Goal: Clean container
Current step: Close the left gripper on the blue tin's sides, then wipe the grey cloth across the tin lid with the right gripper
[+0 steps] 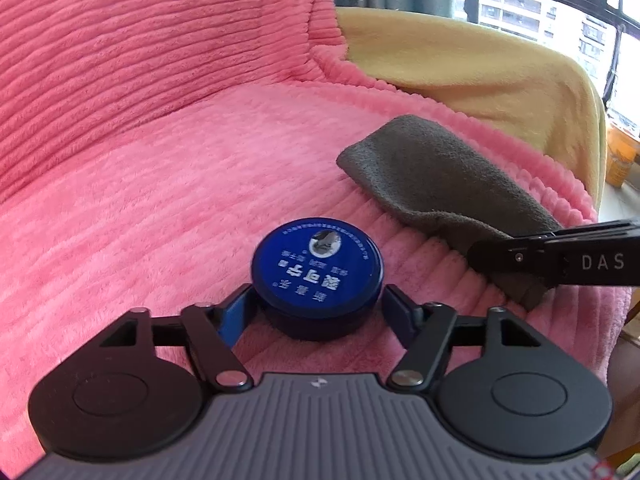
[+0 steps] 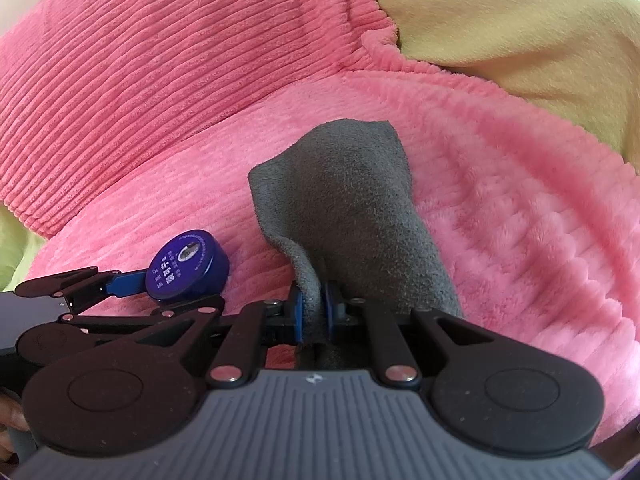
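"DAS" on right claw [image 1: 500, 258], Chinese characters on blue tin lid [image 1: 317, 272]

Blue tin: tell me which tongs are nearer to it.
Left. The left tongs straddle the blue tin, one finger on each side; the right tongs are off to its right, pinching the grey cloth.

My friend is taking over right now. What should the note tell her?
Left tool: around the blue tin, left pad touching it, right pad a little off, so call it open.
Right tool: shut on the grey cloth.
Tin: lid on, sitting on the pink blanket. Cloth lies beside it, not touching.
Done: cloth picked up, tin framed.
Left: probably grip the tin firmly, bring the cloth over, wipe it.
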`<state>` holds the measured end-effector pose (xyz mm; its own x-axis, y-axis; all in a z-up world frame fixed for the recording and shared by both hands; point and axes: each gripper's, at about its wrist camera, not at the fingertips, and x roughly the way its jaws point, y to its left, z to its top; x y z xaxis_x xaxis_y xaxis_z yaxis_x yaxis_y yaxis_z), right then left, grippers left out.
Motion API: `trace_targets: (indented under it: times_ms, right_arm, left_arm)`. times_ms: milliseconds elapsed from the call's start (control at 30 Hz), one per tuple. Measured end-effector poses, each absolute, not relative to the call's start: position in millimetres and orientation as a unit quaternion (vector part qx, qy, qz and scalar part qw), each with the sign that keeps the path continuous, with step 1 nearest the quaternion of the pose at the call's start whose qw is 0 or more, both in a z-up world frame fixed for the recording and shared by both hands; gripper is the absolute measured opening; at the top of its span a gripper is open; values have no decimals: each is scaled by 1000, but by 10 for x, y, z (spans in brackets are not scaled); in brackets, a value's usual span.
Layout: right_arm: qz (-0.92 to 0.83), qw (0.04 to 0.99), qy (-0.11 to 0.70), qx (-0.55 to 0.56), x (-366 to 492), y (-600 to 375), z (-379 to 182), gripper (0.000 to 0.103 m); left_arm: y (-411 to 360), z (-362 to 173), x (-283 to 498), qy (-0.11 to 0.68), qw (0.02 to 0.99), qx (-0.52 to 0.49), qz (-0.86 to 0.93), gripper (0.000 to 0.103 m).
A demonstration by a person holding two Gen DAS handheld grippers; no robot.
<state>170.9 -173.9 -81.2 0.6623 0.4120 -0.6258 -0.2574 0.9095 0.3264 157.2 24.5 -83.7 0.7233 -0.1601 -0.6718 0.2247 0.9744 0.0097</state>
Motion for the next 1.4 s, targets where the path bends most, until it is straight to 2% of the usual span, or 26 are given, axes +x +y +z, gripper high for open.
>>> trace_targets:
  times_ms: [633, 1400]
  right_arm:
    - [295, 878, 334, 177, 1711, -1666, -488, 7]
    - [351, 813, 420, 201, 2131, -1415, -792, 4]
  left_arm:
    - [211, -806, 1494, 361, 922, 78, -115, 67]
    - [178, -795, 1428, 348, 924, 117, -110, 68]
